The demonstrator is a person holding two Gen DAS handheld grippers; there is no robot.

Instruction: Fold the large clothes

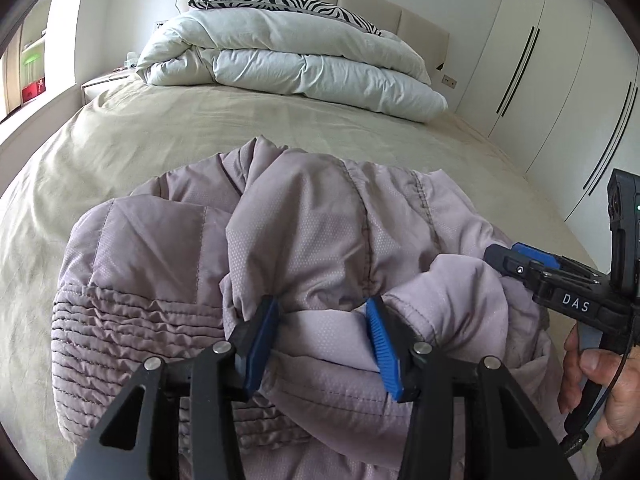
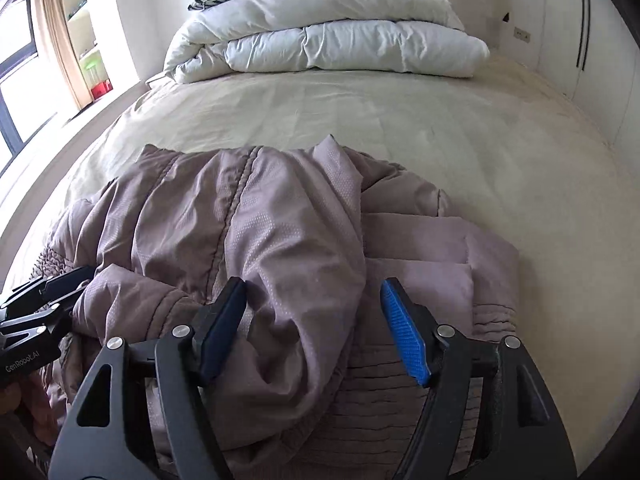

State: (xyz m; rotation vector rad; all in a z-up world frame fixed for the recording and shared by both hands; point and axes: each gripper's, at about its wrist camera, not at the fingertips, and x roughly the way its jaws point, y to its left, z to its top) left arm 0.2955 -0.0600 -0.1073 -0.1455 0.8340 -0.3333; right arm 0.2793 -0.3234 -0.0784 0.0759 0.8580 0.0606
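Observation:
A mauve padded jacket (image 1: 312,216) lies bunched on the near part of the bed, with a ribbed hem at its lower left. My left gripper (image 1: 322,332) is shut on a thick fold of it, and the fabric creases at both blue pads. In the right wrist view the jacket (image 2: 280,220) has a loose fold between the jaws of my right gripper (image 2: 314,320), which stands open with its pads off the cloth. The right gripper (image 1: 504,256) also shows at the jacket's right edge, held by a hand (image 1: 600,380). The left gripper (image 2: 60,284) shows at the jacket's left edge.
The bed (image 1: 200,128) has a beige sheet, bare beyond the jacket. A folded white duvet (image 1: 300,64) and a zebra-print pillow (image 1: 280,0) lie at the headboard. White wardrobe doors (image 1: 560,80) stand to the right. A window and shelves are at the left.

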